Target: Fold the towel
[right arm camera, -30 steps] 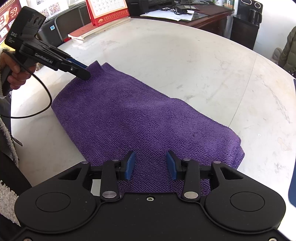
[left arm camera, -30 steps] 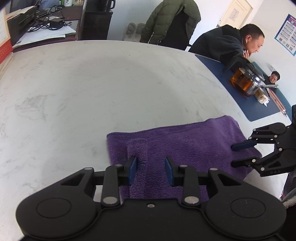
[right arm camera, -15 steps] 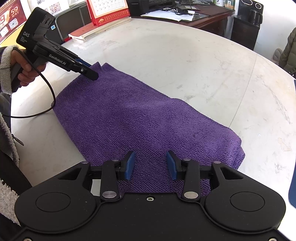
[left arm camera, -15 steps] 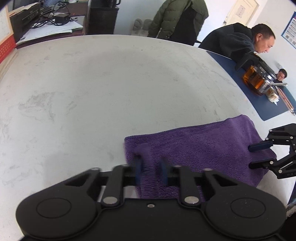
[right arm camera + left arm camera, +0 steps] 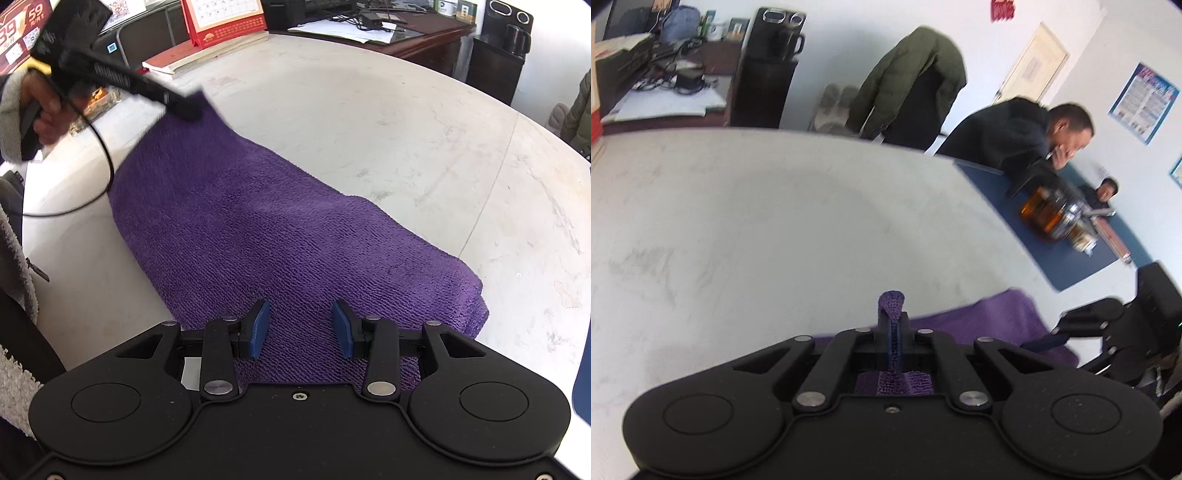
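Note:
A purple towel [image 5: 277,221], folded into a thick strip, lies on the white marble table [image 5: 388,122]. My left gripper [image 5: 893,326] is shut on the towel's far left corner, and a purple tuft [image 5: 891,301] sticks up past its tips. In the right wrist view the left gripper [image 5: 184,107] holds that corner raised off the table, with a hand [image 5: 40,110] on its grip. My right gripper [image 5: 300,326] stands open low over the towel's near end, its blue pads [image 5: 260,326] apart with cloth showing between them. The left wrist view catches the right gripper [image 5: 1060,338] at the towel's [image 5: 990,317] right end.
A glass teapot of amber liquid [image 5: 1047,218] stands on a blue mat [image 5: 1004,192] at the table's right, where a person [image 5: 1015,136] leans. A red desk calendar [image 5: 225,18] and books [image 5: 207,55] sit at the far edge. A jacket [image 5: 908,81] hangs beyond.
My left gripper has shut on the towel's corner and lifted it off the table. The right gripper has stayed open in the same place.

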`<state>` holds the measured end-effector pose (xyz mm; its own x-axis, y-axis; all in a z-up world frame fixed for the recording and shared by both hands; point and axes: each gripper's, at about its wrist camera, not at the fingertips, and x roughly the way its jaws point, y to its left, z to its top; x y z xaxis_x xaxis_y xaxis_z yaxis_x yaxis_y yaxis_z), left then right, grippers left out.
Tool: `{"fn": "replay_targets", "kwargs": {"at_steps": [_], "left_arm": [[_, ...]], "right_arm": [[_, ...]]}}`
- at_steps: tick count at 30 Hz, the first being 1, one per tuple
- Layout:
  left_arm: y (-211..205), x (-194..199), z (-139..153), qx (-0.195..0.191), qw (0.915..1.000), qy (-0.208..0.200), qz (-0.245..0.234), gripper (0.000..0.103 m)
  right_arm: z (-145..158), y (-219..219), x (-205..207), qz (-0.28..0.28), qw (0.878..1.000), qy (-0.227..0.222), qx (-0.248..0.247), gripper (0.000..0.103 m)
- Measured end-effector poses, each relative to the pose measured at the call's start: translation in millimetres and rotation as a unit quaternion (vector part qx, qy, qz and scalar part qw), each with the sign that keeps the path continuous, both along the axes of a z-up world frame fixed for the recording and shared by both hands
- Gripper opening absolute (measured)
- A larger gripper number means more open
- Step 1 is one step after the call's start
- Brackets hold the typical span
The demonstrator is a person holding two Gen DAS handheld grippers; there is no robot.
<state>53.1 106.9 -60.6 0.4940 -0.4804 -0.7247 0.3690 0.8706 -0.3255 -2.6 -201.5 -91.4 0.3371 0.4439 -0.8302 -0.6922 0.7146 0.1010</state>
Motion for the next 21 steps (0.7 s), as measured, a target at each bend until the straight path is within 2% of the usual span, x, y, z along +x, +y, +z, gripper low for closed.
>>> {"fn": "replay_targets", "kwargs": {"at_steps": [3, 8, 21], "left_arm": [[0, 5, 5, -0.009, 0.9999, -0.008, -0.003, 0.003], [6, 11, -19, 0.004, 0.9998, 0.018, 0.006, 0.003], [13, 11, -33, 0.012, 0.9994, 0.029, 0.013, 0.004]], "right_arm": [[-1, -1, 1, 0.005, 1.0, 0.002, 0.002, 0.038], [-2, 0, 1, 0.008, 1.0, 0.002, -0.001, 0.038], [1, 2, 3, 0.007, 1.0, 0.005, -0.006, 0.038]]}}
